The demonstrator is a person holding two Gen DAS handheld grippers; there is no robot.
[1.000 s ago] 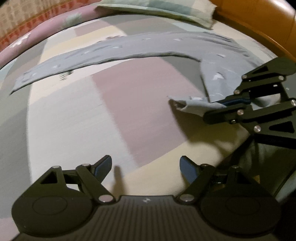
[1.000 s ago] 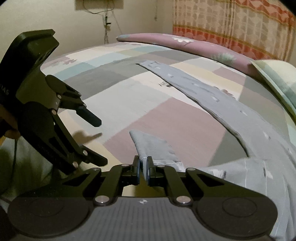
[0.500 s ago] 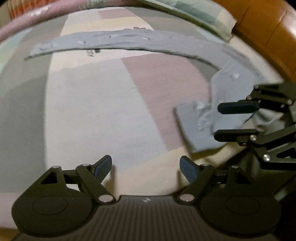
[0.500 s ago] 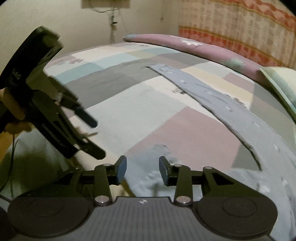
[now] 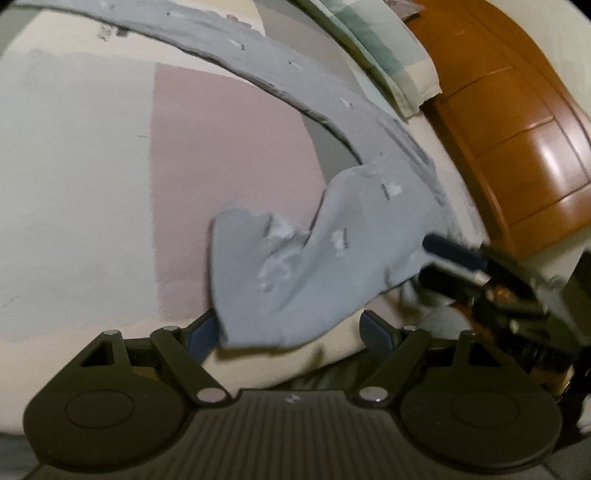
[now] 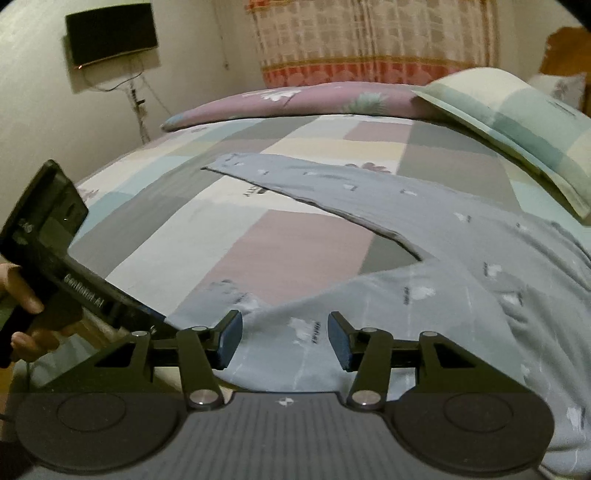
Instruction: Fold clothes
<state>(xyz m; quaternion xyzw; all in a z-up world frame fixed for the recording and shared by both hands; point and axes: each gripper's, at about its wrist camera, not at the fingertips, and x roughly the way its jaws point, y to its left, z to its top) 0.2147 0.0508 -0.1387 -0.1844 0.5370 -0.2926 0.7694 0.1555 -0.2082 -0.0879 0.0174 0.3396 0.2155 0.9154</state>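
Note:
Grey-blue printed trousers (image 5: 369,155) lie on the patchwork bed sheet (image 5: 74,184), one leg (image 6: 332,184) stretched far across it. The near leg's end (image 5: 266,288) is crumpled at the bed's front edge. My left gripper (image 5: 288,334) is open, with that hem between its blue pads and nothing pressing on it. My right gripper (image 6: 285,339) has its jaws opening; the cloth (image 6: 303,332) lies loose between and under them. In the left wrist view the right gripper (image 5: 439,264) is blurred at the cloth's right edge. A hand (image 6: 22,295) holds the left gripper's black body (image 6: 48,236).
A checked pillow (image 6: 517,122) lies at the head of the bed beside a wooden headboard (image 5: 517,129). A pink rolled quilt (image 6: 295,99) runs along the far side under a curtain (image 6: 369,37). A black box (image 6: 110,33) hangs on the wall.
The right gripper let go of the near leg's hem and spread its jaws; the hem dropped onto the sheet. The left gripper rolled and came in around the hem.

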